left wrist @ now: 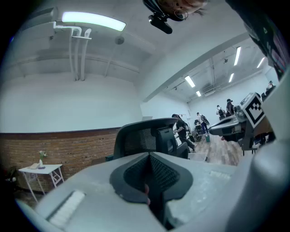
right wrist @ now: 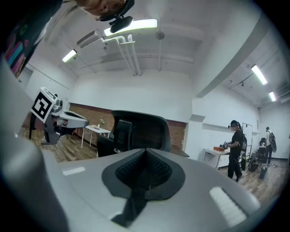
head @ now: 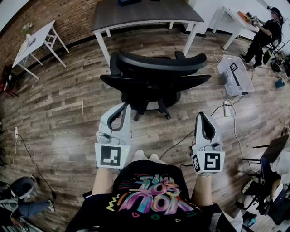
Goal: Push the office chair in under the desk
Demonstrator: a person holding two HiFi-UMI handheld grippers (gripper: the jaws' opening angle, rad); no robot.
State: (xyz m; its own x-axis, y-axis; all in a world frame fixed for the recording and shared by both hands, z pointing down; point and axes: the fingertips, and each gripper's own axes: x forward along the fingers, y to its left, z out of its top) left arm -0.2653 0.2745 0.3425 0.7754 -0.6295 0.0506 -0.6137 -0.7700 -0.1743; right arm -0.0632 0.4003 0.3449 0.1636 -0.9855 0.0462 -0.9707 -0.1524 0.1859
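While neither tool has reached the office chair [head: 156,74] yet, I judge the step in hand to be the approach to its backrest [head: 158,61], so this is the time to set up a clean push. On the left, my left gripper [head: 123,108] points level at the chair, its jaws pressed together with nothing between them, which suits shoving better than grasping. I would land that closed tip on the left part of the backrest, below the top rim, so the back does not simply tip. In the middle, the chair stands well apart from the worktop [head: 145,12], roughly in line with the gap between its white legs. I take the face nearest me to be the rear of the backrest, though the wide lens leaves me unsure. On the right, my right gripper [head: 200,117] is likewise closed and empty. It should meet the right part of the backrest at the same height, because uneven pressure would likely swivel the seat instead of rolling it straight. Farther right, a power strip [head: 226,108] lies on the wooden floor [head: 68,122] and a clear bin [head: 233,74] stands beyond it. I would push slowly and keep the castors off both.
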